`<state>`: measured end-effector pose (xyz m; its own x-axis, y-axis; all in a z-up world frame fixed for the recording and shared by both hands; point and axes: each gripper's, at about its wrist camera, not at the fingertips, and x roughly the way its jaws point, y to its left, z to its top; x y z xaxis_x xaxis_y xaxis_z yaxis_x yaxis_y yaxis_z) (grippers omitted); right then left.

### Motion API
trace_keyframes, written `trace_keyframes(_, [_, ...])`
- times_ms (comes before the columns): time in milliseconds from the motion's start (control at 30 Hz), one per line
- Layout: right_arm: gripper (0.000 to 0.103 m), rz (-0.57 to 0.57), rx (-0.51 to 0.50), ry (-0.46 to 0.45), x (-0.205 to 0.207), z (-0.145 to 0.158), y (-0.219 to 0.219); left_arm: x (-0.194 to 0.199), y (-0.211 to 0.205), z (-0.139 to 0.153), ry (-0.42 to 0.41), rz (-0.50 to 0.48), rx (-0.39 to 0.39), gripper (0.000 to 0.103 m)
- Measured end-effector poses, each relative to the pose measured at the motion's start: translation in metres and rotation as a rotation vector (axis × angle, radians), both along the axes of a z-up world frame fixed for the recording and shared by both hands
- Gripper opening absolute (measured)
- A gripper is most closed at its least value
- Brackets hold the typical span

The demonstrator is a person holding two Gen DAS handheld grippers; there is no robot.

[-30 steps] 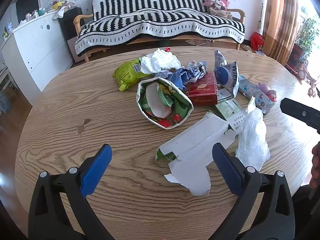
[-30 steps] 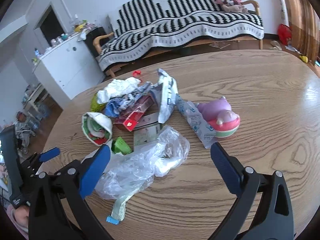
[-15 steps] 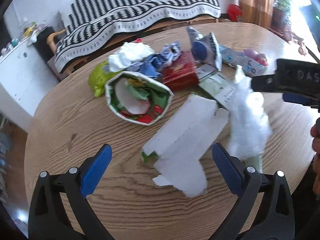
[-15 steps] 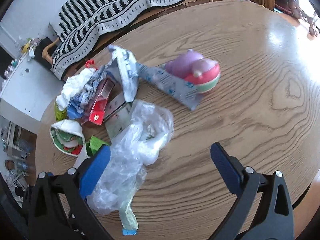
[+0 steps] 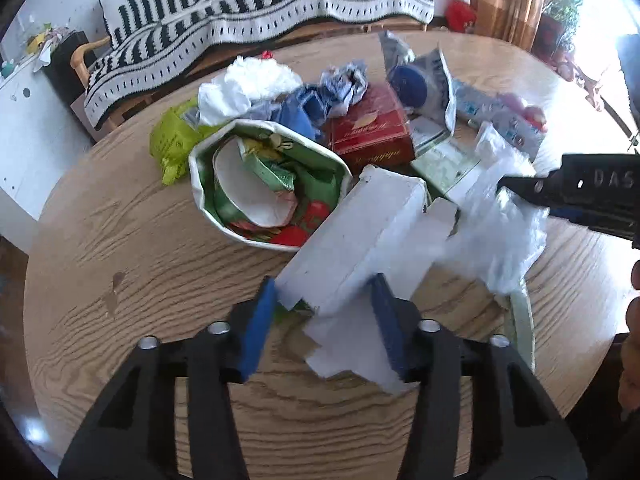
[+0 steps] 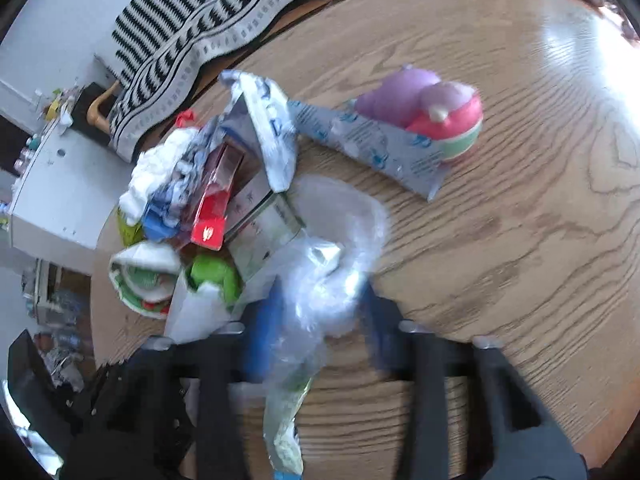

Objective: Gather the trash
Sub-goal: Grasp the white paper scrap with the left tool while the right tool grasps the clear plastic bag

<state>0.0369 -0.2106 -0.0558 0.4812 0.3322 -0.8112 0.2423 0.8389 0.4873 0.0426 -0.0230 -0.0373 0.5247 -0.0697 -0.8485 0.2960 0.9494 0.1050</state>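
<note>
Closing on trash, both tongs have just been narrowing. Left tongs (image 5: pixel 324 304) now straddle the near end of a torn white carton (image 5: pixel 360 240) lying on the table (image 5: pixel 140 240); the pads look to touch its sides. Right tongs (image 6: pixel 320 312) sit around a clear plastic bag (image 6: pixel 320 280), gripping it (view blurred, contact likely but not crisp). Bag and carton lie at the near edge of the litter pile, beside a paper bowl (image 5: pixel 264 188) and a red box (image 5: pixel 368 132).
</note>
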Motion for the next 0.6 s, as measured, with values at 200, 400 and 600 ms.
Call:
trace_keyframes(200, [0.031,-0.026,-0.016,-0.169,-0.018,0.030,-0.011,-0.010,0.004,0.015,-0.051,0.017,-0.096,0.007])
trace_keyframes(400, [0.031,-0.036,-0.063,-0.259,-0.023,0.049,-0.016,-0.024,0.006,0.029,-0.115,0.031,-0.137,0.005])
trace_keyframes(600, [0.031,-0.041,-0.066,-0.264,-0.020,0.052,-0.018,-0.033,0.009,0.038,-0.153,0.048,-0.176,0.004])
